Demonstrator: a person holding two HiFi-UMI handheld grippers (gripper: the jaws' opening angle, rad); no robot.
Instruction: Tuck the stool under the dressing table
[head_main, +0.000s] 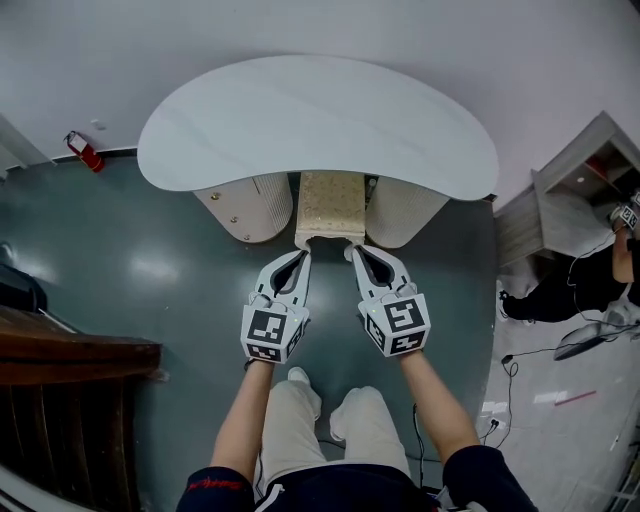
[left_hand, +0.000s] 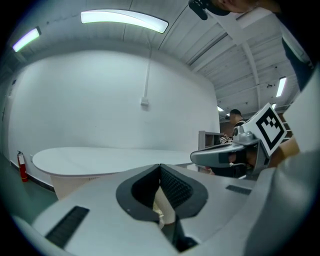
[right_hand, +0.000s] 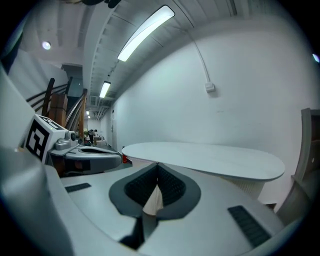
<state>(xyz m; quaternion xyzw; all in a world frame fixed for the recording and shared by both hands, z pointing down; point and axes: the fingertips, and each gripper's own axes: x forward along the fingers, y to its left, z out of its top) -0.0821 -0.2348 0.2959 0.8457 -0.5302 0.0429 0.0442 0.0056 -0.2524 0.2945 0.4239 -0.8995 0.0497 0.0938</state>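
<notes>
**Stool sits in under the dressing table, both grippers shut and empty**

The stool (head_main: 332, 205), with its speckled beige seat, stands in the gap between the two ribbed beige pedestals (head_main: 250, 205) of the dressing table (head_main: 300, 110). Most of the seat is beneath the white kidney-shaped tabletop, and only its near end shows past the tabletop's edge.

The person stands facing it on the grey-green floor (head_main: 150, 270), arms held out side by side. The left gripper (head_main: 303, 256) and the right gripper (head_main: 352, 252) point at the stool's near edge, close together but apart from each other. Whether the tips touch the seat cannot be told from above. Each gripper's jaws are pressed together with nothing caught in them.

A red fire extinguisher (head_main: 84, 150) stands on the floor by the wall to the left of the table. A grey shelf unit (head_main: 560, 200) stands off to the right.
</notes>
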